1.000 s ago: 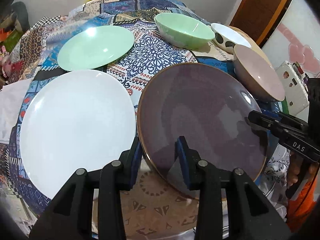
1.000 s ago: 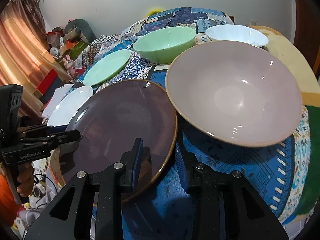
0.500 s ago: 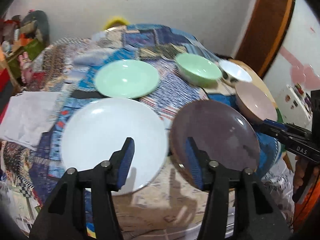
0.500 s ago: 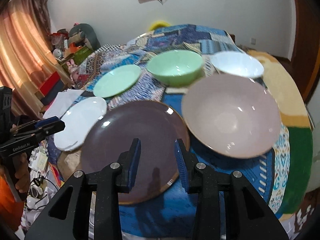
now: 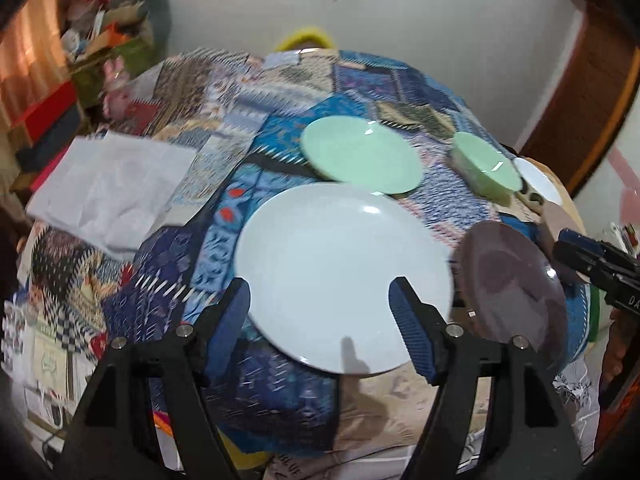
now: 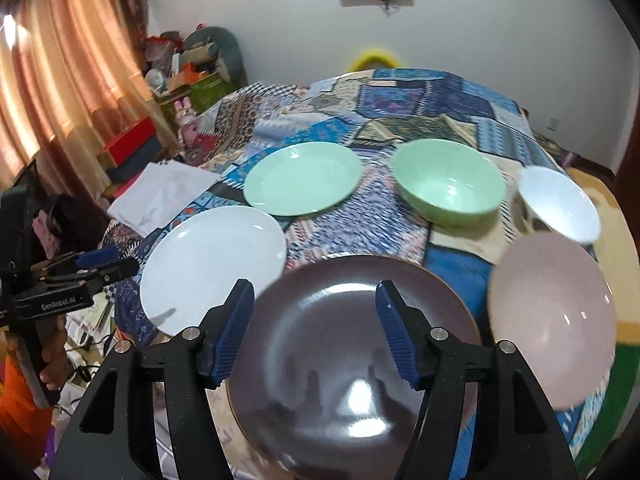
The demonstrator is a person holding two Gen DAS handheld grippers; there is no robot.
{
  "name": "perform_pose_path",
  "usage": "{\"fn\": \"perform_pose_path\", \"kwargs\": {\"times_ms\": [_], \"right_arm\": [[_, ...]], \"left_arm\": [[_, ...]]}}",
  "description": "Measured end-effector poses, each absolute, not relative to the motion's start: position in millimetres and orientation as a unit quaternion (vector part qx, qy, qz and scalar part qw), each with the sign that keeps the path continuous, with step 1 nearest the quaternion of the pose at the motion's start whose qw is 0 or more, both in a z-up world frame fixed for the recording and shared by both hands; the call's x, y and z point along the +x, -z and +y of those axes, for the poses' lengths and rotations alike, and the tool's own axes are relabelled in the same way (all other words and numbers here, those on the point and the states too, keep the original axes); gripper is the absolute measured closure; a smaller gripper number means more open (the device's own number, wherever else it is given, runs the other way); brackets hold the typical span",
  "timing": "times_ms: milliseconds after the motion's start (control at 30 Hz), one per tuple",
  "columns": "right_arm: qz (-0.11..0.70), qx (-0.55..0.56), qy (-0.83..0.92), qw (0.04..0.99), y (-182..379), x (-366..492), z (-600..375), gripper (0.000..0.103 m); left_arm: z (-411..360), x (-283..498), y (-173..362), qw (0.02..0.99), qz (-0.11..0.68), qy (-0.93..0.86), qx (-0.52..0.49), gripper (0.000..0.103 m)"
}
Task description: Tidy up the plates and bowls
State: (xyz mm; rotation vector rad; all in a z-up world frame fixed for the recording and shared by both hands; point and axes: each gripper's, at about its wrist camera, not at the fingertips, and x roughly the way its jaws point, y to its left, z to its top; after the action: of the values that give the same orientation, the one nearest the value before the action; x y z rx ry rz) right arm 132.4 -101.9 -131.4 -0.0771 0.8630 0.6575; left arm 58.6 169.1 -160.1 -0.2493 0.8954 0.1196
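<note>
On the patchwork cloth lie a white plate (image 5: pixel 340 272) (image 6: pixel 212 268), a dark purple plate (image 5: pixel 516 292) (image 6: pixel 356 356) and a pale green plate (image 5: pixel 360 160) (image 6: pixel 302 178). A green bowl (image 6: pixel 448 188) (image 5: pixel 486 168), a white bowl (image 6: pixel 560 204) and a pink bowl (image 6: pixel 552 324) sit to the right. My left gripper (image 5: pixel 320 312) hangs open above the white plate's near half, holding nothing. My right gripper (image 6: pixel 314 332) hangs open over the purple plate, also with nothing in it.
White paper (image 5: pixel 112 188) lies at the table's left edge. Boxes and clutter (image 6: pixel 188 76) stand by the curtain (image 6: pixel 68 72) beyond it. A person's hand (image 6: pixel 52 356) holds the left gripper's handle at the left. The table's near edge drops off just under both grippers.
Both grippers have opened wide and pulled back and up from the purple plate's rim. The left one has swung left over the white plate. The purple plate lies flat on the cloth.
</note>
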Motion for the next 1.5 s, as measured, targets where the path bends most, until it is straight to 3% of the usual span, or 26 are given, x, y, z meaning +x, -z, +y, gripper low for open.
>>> {"fn": "perform_pose_path", "kwargs": {"times_ms": [367, 433, 567, 767, 967, 1500], "right_arm": [[0.454, -0.088, -0.349, 0.815, 158, 170, -38, 0.044], [0.468, -0.097, -0.352, 0.805, 165, 175, -28, 0.044], [0.489, -0.112, -0.358, 0.787, 177, 183, -13, 0.053], [0.523, -0.124, -0.364, 0.76, 191, 195, 0, 0.066], [0.542, -0.134, -0.368, 0.743, 202, 201, 7, 0.072], [0.553, -0.135, -0.377, 0.731, 214, 206, 18, 0.072]], "left_arm": [[198, 58, 199, 0.865, 0.473, -0.043, -0.158, 0.032], [199, 59, 204, 0.863, 0.479, -0.041, -0.158, 0.036], [203, 61, 214, 0.853, 0.492, -0.035, -0.171, 0.048], [204, 63, 220, 0.851, 0.494, -0.025, -0.177, 0.053], [199, 68, 222, 0.849, 0.499, -0.01, -0.173, 0.059], [186, 71, 219, 0.856, 0.496, -0.012, -0.148, 0.061]]}}
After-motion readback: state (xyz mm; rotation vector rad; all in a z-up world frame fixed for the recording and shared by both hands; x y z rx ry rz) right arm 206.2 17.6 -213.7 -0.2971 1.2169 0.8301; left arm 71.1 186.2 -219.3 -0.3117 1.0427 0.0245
